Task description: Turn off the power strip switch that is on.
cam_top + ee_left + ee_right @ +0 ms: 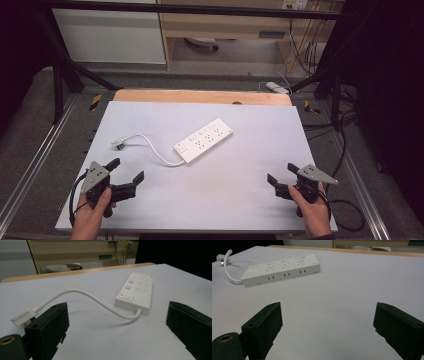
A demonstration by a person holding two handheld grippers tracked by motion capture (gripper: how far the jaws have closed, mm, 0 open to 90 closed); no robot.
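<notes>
Lying slantwise near the middle of the white table (240, 200), the power strip (203, 140) has its cord (150, 142) looping off toward the person's left and ending in a plug (118, 145) that rests flat on the surface. Both tools sit well short of it at the near edge. The left gripper (126, 170) has its jaws spread wide with nothing between them, and the right gripper (282, 173) is likewise released and empty; each gripper view shows bare table between its two black jaws.

The plug is the nearer target for the left gripper, and it looks like the riskier one. It is low and flat against the table, so jaws closing from above could skate over it or push it away instead of pinching it. The cord appears springy, and a tug on it could swing the light strip around. If the right gripper presses on one end of the strip, the smooth surface may let it slide or pivot.
</notes>
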